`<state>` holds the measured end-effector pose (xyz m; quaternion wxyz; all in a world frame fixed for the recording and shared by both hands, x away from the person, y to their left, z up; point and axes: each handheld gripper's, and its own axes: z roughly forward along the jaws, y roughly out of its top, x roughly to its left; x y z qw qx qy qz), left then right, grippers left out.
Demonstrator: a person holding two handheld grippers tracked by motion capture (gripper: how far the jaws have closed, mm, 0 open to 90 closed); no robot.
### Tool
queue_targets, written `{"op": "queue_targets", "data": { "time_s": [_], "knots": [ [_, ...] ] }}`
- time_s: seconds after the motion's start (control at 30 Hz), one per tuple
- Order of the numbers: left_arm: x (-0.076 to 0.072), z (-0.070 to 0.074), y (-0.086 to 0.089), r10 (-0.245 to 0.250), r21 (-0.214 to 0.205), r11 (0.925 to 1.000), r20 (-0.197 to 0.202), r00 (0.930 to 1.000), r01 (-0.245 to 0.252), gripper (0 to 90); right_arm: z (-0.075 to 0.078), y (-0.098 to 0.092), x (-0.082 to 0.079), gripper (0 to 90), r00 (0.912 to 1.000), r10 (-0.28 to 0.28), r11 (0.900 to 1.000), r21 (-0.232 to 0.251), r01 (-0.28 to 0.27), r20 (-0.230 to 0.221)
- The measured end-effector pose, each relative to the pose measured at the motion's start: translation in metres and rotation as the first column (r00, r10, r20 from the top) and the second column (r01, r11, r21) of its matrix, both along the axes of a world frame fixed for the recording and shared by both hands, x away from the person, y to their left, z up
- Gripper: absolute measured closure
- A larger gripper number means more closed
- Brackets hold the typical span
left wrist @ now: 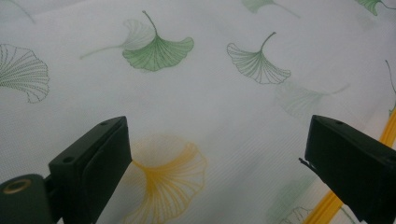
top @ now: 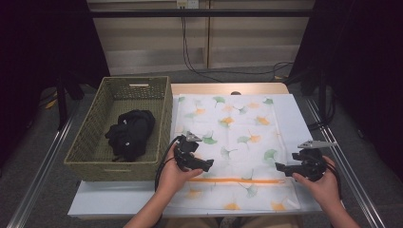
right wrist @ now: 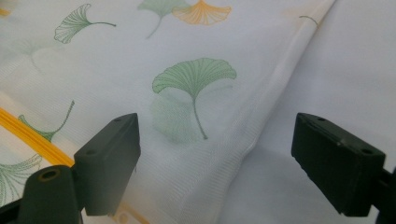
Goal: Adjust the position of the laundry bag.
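Far left: woven basket [top: 90,142] sitting on the table's left side w/ a black garment [top: 129,133] bunched up inside it, lying towards the near half of the basket. Basket's right wall is running just beside the left edge of the cloth.

Centre: white mesh cloth [top: 237,142] w/ green + orange ginkgo leaf print is lying flat on the white table [top: 95,199], covering most of the mid/right area. An orange stripe [top: 237,180] is running left-right across the cloth's near part.

Left gripper [top: 207,164] is hovering over the cloth's near-left area, held in the person's left hand [top: 173,176], tips pointing right. In the left gripper view, jaws are standing wide apart w/ nothing between them, just cloth [left wrist: 210,107] below; an orange leaf is showing by the left jaw and the orange stripe [left wrist: 327,205] is peeking out by the right jaw.

Right gripper [top: 280,167] is hovering at the cloth's near-right edge, held in the right hand [top: 321,183], tips pointing left. In the right gripper view, jaws are also gaping wide, empty; the cloth's hem [right wrist: 261,126] is running between them, w/ a green leaf on the cloth side and bare table [right wrist: 355,70] on the other. Can't tell if either gripper is touching the cloth.
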<state>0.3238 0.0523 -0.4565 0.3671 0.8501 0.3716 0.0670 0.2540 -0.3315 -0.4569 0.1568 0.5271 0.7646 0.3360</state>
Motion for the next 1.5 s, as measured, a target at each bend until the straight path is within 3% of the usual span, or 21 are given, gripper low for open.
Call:
{"op": "queue_targets", "data": {
  "time_s": [0.17,0.3,0.4,0.43,0.57,0.8,0.9,1.33,1.5],
  "knots": [
    [0.001,0.000,0.001,-0.032,0.019,0.9993,0.002,0.9995,0.032,6.7,0.001,-0.002,0.000,15.4,1.0000,0.000,1.0000,0.001,0.000,0.004],
    [0.001,0.003,0.001,-0.036,0.021,0.9991,-0.005,0.9993,0.036,6.6,0.001,-0.001,-0.001,15.4,0.9997,0.000,1.0000,0.009,0.000,-0.023],
    [0.000,0.009,0.000,-0.026,-0.012,0.9996,-0.015,0.9995,0.026,6.6,0.003,0.001,-0.001,15.0,0.9987,0.022,0.9996,0.018,-0.021,-0.045],
    [0.000,0.010,0.001,-0.041,0.005,0.9991,-0.012,0.9991,0.041,6.6,0.004,0.002,-0.002,15.1,0.9984,0.022,0.9995,0.022,-0.021,-0.052],
    [-0.001,0.008,0.000,-0.031,-0.008,0.9995,-0.018,0.9994,0.031,6.6,0.003,0.004,-0.001,14.3,0.9960,0.036,0.9990,0.030,-0.034,-0.081],
    [-0.001,0.008,0.000,-0.027,-0.013,0.9996,-0.019,0.9995,0.026,6.6,0.005,0.006,0.001,13.9,0.9964,0.019,0.9994,0.032,-0.017,-0.083],
    [0.000,0.008,0.001,-0.047,0.007,0.9988,-0.018,0.9987,0.048,6.6,0.006,0.006,0.006,14.1,0.9973,0.007,0.9998,0.018,-0.005,-0.074],
    [0.001,0.009,0.004,-0.048,0.006,0.9989,-0.006,0.9989,0.048,6.6,0.009,0.002,0.042,17.8,0.9972,-0.055,0.9984,0.011,0.055,-0.051],
    [0.001,0.008,0.003,-0.050,0.012,0.9987,-0.012,0.9987,0.050,6.6,0.006,0.000,0.051,19.1,0.9940,-0.084,0.9960,0.024,0.086,-0.070]
  ]
}}
